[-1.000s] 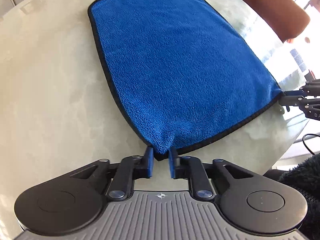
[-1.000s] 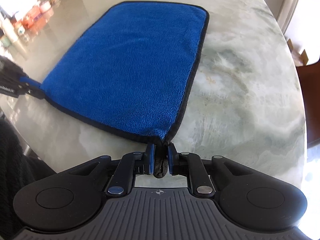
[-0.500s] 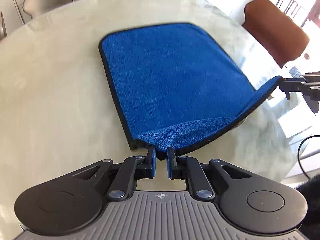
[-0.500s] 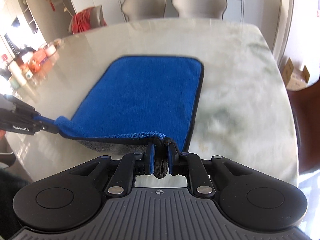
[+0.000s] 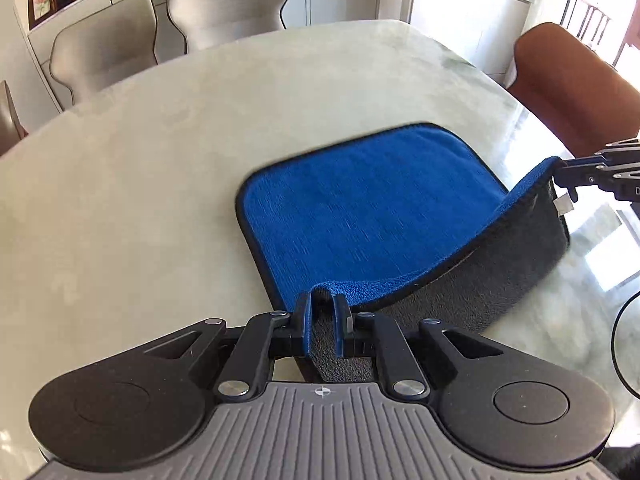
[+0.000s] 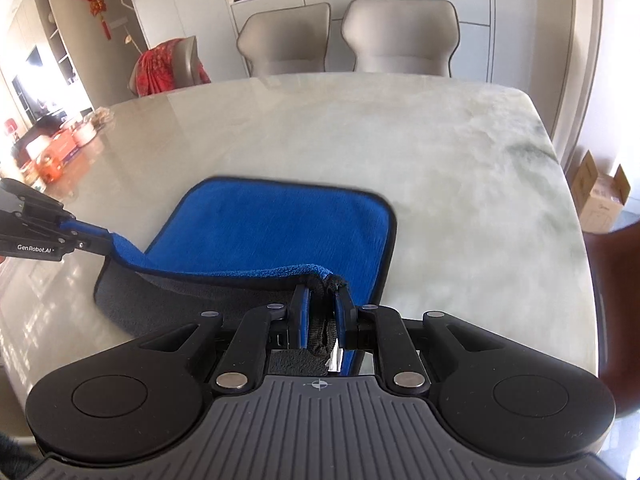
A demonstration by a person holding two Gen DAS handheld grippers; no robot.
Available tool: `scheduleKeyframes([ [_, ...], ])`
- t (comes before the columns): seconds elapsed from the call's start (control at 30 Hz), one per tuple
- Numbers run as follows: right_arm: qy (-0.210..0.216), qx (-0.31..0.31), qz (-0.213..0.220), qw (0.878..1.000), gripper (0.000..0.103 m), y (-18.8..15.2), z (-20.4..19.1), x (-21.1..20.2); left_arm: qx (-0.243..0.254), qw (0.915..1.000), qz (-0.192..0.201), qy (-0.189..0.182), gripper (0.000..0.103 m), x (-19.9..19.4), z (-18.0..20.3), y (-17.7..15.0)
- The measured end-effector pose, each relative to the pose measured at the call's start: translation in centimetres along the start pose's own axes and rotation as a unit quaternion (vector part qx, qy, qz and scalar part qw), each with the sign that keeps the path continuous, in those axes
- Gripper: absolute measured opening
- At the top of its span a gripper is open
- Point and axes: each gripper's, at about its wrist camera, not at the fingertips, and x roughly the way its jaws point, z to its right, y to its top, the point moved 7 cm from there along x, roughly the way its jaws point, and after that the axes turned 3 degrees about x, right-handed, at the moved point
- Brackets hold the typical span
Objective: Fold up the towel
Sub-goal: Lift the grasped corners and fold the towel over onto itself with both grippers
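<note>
Left wrist view: left gripper (image 5: 323,307) clamped on a near corner of the towel (image 5: 360,216), lifted off the table (image 5: 140,184). Near edge sags between both tools, grey underside showing, so the near half is off the surface. Far half lies flat on the table, likely acting as an anchor for the fold. Right gripper (image 5: 560,170) at frame edge, pinching the other near corner.

Right wrist view: right gripper (image 6: 322,304) closed on its corner, cloth bunched between the pads. Left gripper (image 6: 105,243) at about matching height, probably to keep the edge level. Fold looks roughly half-begun; near edge not yet laid on far edge.
</note>
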Motion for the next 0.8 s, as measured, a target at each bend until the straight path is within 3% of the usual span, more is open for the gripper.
scheduleKeyframes([
  [0.43,-0.012,0.017,-0.023,1.000,0.014,4.5,3.2,7.1,-0.007,0.9999,0.000,0.013,0.007,4.4,-4.0,5.7],
  [0.5,-0.016,0.021,-0.028,0.999,0.014,4.8,3.6,8.0,-0.005,0.9997,-0.002,0.023,0.003,4.8,-4.8,6.1],
  [0.8,-0.027,0.028,-0.048,0.998,0.014,4.9,4.6,10.5,-0.011,0.9998,-0.010,0.011,0.007,6.5,-6.3,6.6],
])
